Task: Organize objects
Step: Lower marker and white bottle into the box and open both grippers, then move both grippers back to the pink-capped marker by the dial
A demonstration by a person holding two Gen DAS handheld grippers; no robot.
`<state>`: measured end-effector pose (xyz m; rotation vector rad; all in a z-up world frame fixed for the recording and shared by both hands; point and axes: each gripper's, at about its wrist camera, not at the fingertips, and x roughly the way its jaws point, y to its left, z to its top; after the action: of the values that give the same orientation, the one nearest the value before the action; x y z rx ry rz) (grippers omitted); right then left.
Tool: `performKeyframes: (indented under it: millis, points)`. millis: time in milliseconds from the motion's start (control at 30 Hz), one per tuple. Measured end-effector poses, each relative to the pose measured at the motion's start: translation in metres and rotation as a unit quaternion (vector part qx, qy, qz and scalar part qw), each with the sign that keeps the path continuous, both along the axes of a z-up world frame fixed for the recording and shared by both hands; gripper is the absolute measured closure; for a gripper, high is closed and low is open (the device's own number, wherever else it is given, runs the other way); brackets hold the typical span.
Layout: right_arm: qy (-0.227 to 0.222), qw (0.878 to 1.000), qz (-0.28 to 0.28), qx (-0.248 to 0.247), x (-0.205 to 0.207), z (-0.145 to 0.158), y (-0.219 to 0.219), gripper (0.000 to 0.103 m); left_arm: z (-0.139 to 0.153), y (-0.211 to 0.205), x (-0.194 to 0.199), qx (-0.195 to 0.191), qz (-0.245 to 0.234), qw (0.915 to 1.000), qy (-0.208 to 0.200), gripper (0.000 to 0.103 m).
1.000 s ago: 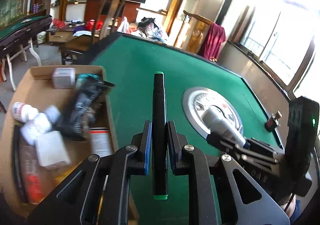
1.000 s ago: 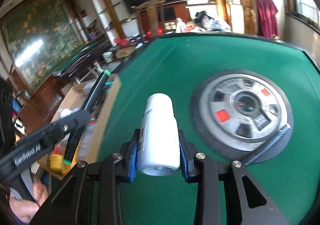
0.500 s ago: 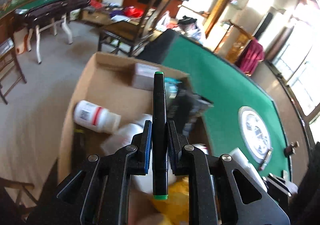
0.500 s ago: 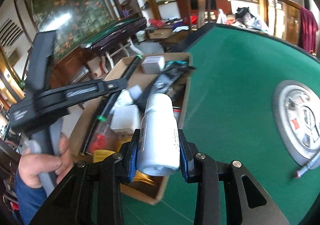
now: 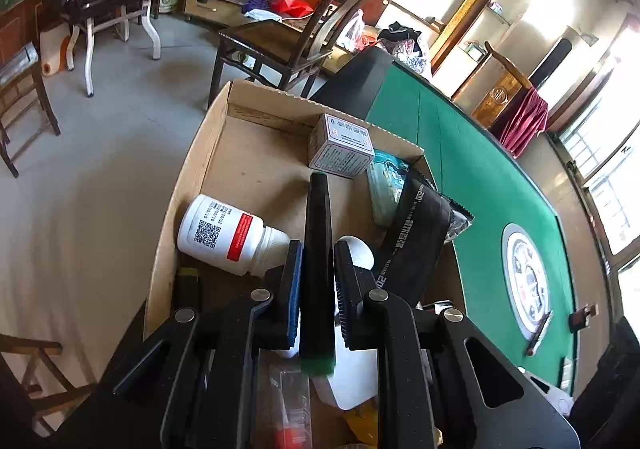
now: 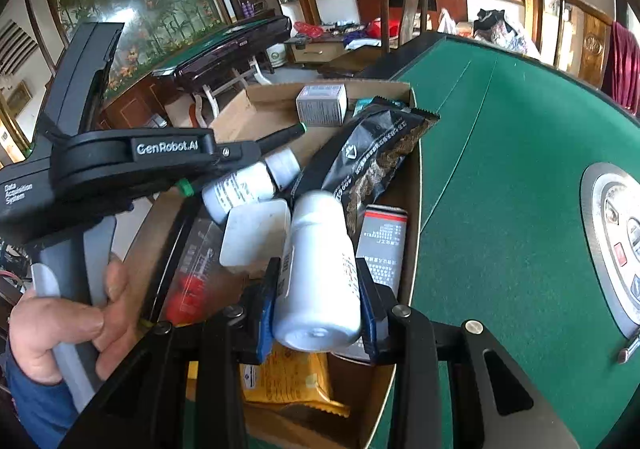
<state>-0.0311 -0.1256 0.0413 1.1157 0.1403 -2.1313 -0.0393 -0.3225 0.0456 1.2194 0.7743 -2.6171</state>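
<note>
**Marker and bottle held over the box**

The left gripper (image 5: 316,289), jaws clamped on a black marker (image 5: 317,249), and the right gripper (image 6: 318,301), jaws closed around a white bottle (image 6: 320,269), hang above a crowded cardboard box (image 5: 192,185) beside the green tabletop (image 6: 500,169).

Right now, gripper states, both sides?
Left gripper: shut on the black marker, over the cardboard box.
Right gripper: shut on the white bottle, also over the box.
</note>
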Motion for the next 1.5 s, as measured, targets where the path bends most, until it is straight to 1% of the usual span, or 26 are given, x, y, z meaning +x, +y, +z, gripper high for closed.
performKeyframes:
  millis: [67,133,200,267,367,567,667,867,967,1000,1033,1067,1133,1167,1200,1233,1267,1333,1367,1433,1500]
  points:
    - [-0.003,1.0,0.002,-0.004,0.0,0.0,-0.002,0.068,0.001,-0.002,0.003,0.006,0.001,1.0,0.003,0.088]
    - [-0.014,1.0,0.013,-0.009,0.001,0.001,-0.004,0.068,0.003,-0.004,0.007,0.007,0.0,1.0,0.002,0.085]
    - [-0.028,0.999,0.022,-0.016,0.001,0.002,-0.002,0.066,0.007,-0.006,0.014,0.009,-0.001,1.0,0.005,0.074]
    - [-0.035,0.999,0.028,-0.026,0.003,0.004,0.001,0.064,0.011,-0.007,0.02,0.008,0.0,0.9999,0.009,0.07]
    - [-0.04,0.998,0.034,-0.045,0.005,0.01,0.01,0.06,0.017,-0.009,0.03,0.012,-0.001,0.9997,0.02,0.07]
    - [-0.052,0.995,0.026,-0.076,0.008,0.019,0.031,0.06,0.025,-0.004,0.039,0.012,0.002,0.9995,0.029,0.069]
    - [-0.051,0.995,0.014,-0.082,0.005,0.021,0.044,0.06,0.03,0.006,0.042,-0.002,-0.003,0.9995,0.032,0.069]
    - [-0.051,0.994,-0.019,-0.095,-0.008,0.024,0.087,0.06,0.042,0.041,0.04,-0.022,-0.036,0.9983,0.041,0.069]
    - [-0.03,0.994,-0.038,-0.097,-0.011,0.028,0.118,0.06,0.046,0.069,0.037,-0.034,-0.066,0.9962,0.045,0.069]
    - [-0.013,0.994,-0.049,-0.1,-0.011,0.031,0.134,0.06,0.048,0.08,0.036,-0.04,-0.079,0.995,0.046,0.069]
    - [0.015,0.993,-0.062,-0.104,-0.01,0.035,0.15,0.06,0.049,0.095,0.034,-0.047,-0.098,0.9928,0.05,0.069]
    - [0.056,0.99,-0.083,-0.097,-0.008,0.04,0.167,0.059,0.05,0.107,0.032,-0.051,-0.111,0.9912,0.051,0.069]
    - [0.121,0.982,-0.125,-0.066,-0.007,0.047,0.193,0.059,0.051,0.136,0.027,-0.063,-0.145,0.9859,0.055,0.069]
    - [0.151,0.977,-0.137,-0.058,-0.006,0.051,0.207,0.056,0.051,0.148,0.024,-0.068,-0.159,0.9833,0.057,0.069]
    - [0.171,0.972,-0.147,-0.06,-0.006,0.054,0.224,0.05,0.051,0.163,0.02,-0.073,-0.178,0.9797,0.058,0.069]
    - [0.181,0.969,-0.155,-0.069,-0.006,0.056,0.24,0.03,0.05,0.178,0.016,-0.079,-0.195,0.9759,0.057,0.069]
    - [0.18,0.967,-0.162,-0.081,-0.007,0.058,0.257,0.02,0.049,0.194,0.012,-0.084,-0.214,0.9715,0.057,0.069]
    - [0.146,0.968,-0.178,-0.1,-0.015,0.061,0.292,0.02,0.045,0.227,0.002,-0.087,-0.257,0.961,0.054,0.069]
    - [0.135,0.966,-0.193,-0.107,-0.018,0.062,0.307,0.02,0.042,0.241,-0.003,-0.088,-0.276,0.9558,0.05,0.069]
    - [0.135,0.955,-0.23,-0.132,-0.02,0.064,0.341,0.02,0.038,0.275,-0.014,-0.101,-0.319,0.9414,0.04,0.069]
    - [0.121,0.943,-0.263,-0.162,-0.024,0.064,0.367,0.02,0.033,0.311,-0.024,-0.122,-0.362,0.9234,0.04,0.069]
